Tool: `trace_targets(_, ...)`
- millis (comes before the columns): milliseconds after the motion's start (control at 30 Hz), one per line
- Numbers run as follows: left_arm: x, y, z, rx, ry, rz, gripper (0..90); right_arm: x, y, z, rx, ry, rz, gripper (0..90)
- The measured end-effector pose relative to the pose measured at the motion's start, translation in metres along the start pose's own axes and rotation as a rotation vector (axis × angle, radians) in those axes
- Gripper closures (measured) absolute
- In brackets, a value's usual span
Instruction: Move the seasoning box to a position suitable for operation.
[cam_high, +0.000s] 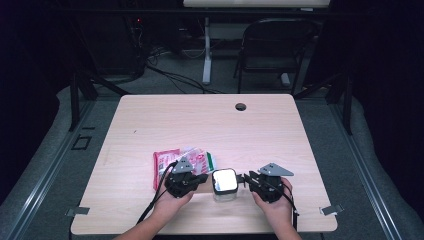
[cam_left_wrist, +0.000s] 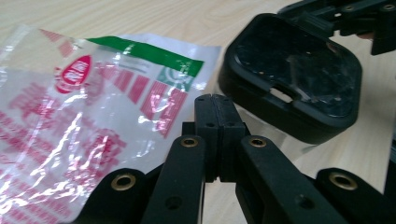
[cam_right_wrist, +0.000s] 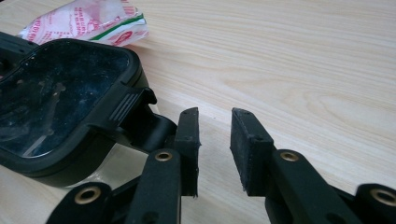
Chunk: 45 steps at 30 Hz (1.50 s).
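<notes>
A clear box with a black-rimmed lid stands near the table's front edge, between my two grippers. My left gripper is just left of the box, and its jaws are shut on nothing. In the left gripper view the closed tips point at the gap between the lid and a printed plastic bag. My right gripper is at the box's right side. In the right gripper view its jaws stand open with bare table between them, next to the lid's ribbed latch tab.
Red-and-white printed bags lie just behind my left gripper, one with a green stripe. The wooden table has a cable hole near its far edge. A folding chair stands beyond it.
</notes>
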<state>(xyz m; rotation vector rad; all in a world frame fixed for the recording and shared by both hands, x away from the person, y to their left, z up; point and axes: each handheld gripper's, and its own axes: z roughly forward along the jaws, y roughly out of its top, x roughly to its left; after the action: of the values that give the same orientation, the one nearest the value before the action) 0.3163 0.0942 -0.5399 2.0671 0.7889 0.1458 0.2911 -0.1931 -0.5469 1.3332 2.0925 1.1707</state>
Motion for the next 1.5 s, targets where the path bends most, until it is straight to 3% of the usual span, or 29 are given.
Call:
trace_targets(233, -0.003, -0.001, 0.002, -0.007, -0.007, 0.02, 90.0, 0.008, -0.003, -0.003, 0.007, 0.004, -0.01, 75.0)
trace_targets(367, -0.001, -0.003, 0.0, -0.031, -0.036, 0.006, 86.2, 0.01, -0.005, -0.006, 0.014, 0.003, -0.004, 76.0)
trace_targets(400, 0.0, -0.004, 0.0, -0.034, -0.051, -0.02, 85.5, 0.01, -0.005, -0.007, 0.019, 0.003, -0.003, 75.9)
trace_targets(533, 0.0, -0.004, 0.001, -0.034, -0.041, -0.022, 85.4, 0.01, -0.005, -0.008, 0.013, 0.009, -0.003, 75.4)
trace_targets(600, -0.003, -0.005, 0.003, -0.024, -0.028, 0.013, 87.8, 0.011, -0.005, -0.008, 0.012, 0.001, -0.014, 75.4)
trace_targets(967, -0.005, -0.004, 0.002, -0.012, -0.017, 0.029, 90.0, 0.01, -0.001, -0.011, 0.027, -0.005, -0.04, 69.6)
trace_targets(1033, -0.002, -0.004, -0.001, -0.017, -0.011, 0.028, 90.0, 0.006, 0.004, -0.017, 0.02, -0.029, -0.021, 70.4)
trace_targets(1233, -0.002, -0.003, -0.004, -0.047, 0.011, 0.051, 90.0, -0.002, 0.009, -0.028, 0.002, -0.019, 0.048, 68.9)
trace_targets(1500, 0.0, 0.006, -0.009, -0.074, 0.003, 0.05, 90.0, 0.003, 0.014, -0.038, -0.018, 0.009, 0.045, 66.3)
